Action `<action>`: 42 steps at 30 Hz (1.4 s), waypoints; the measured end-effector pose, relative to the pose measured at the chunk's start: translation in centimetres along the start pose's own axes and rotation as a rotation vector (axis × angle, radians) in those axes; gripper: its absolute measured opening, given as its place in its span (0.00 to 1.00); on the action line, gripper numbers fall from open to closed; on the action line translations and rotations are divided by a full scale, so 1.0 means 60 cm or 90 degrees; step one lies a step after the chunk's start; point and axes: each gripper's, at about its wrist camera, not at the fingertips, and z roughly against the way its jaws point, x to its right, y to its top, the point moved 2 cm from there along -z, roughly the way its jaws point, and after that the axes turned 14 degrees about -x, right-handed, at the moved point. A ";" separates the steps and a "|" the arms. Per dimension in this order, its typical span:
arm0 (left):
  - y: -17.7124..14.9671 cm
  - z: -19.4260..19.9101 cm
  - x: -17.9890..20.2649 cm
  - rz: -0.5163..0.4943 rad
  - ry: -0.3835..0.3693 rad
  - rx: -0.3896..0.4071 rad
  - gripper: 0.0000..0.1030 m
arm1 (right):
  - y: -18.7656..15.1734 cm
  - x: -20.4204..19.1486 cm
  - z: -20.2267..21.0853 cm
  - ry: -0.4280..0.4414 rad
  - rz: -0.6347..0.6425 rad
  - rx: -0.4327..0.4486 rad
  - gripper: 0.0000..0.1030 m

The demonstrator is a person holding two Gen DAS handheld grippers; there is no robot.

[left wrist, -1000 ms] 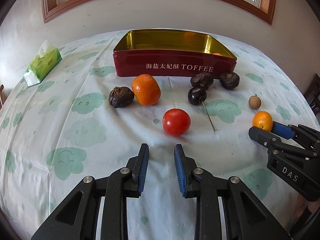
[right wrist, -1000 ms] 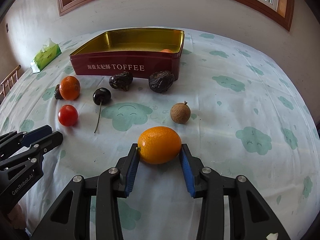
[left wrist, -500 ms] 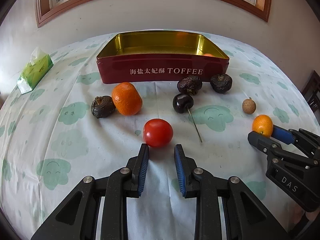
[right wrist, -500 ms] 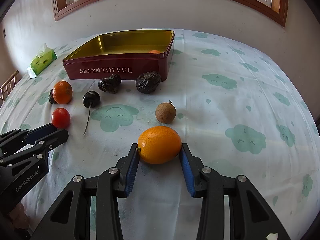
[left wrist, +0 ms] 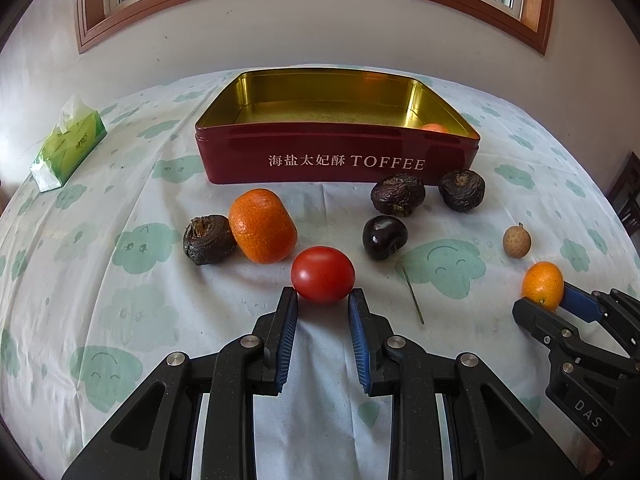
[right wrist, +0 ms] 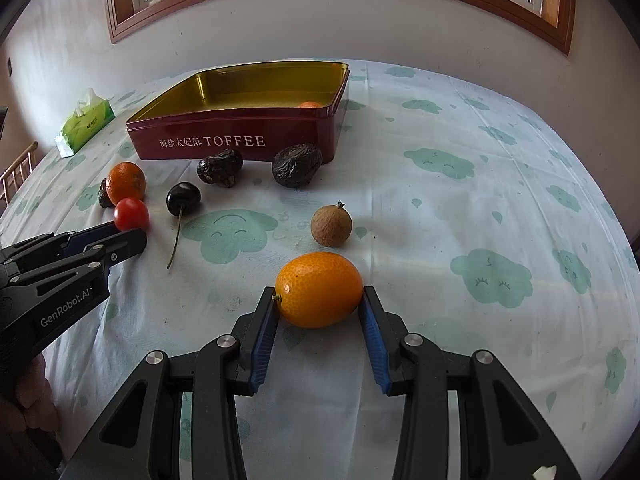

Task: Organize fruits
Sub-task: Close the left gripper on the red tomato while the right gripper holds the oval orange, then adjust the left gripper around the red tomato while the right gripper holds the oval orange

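Left gripper, bottom centre of its own view: jaws part open, tips flanking the near half of the tomato. Contact at the tips unclear; the fruit reads as resting on the tablecloth, so not gripped yet. Tomato lies dead ahead along the finger axis, roundish, slightly wider than tall, its width running across the gap.

Right gripper, bottom centre of its view: jaws pressed against both ends of the kumquat, long axis spanning finger to finger, stem end at the left finger. Looks gripped; lifted or not, cannot tell.

Outward from the left tool: mandarin and a dark wrinkled fruit up-left of the tomato, cherry up-right, stem trailing toward the lower right. Toffee tin straight beyond, upper centre, open, one orange fruit in its right corner.

From the right tool the tin sits upper left, with a longan just ahead.

Judgement: the left one is nearer and squarer to the tin. Its next move is closing on the tomato, then straight forward and up over the near wall.
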 end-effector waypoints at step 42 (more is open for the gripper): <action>-0.039 0.028 -0.011 -0.032 -0.036 0.000 0.24 | 0.002 -0.001 0.002 -0.008 -0.001 0.001 0.37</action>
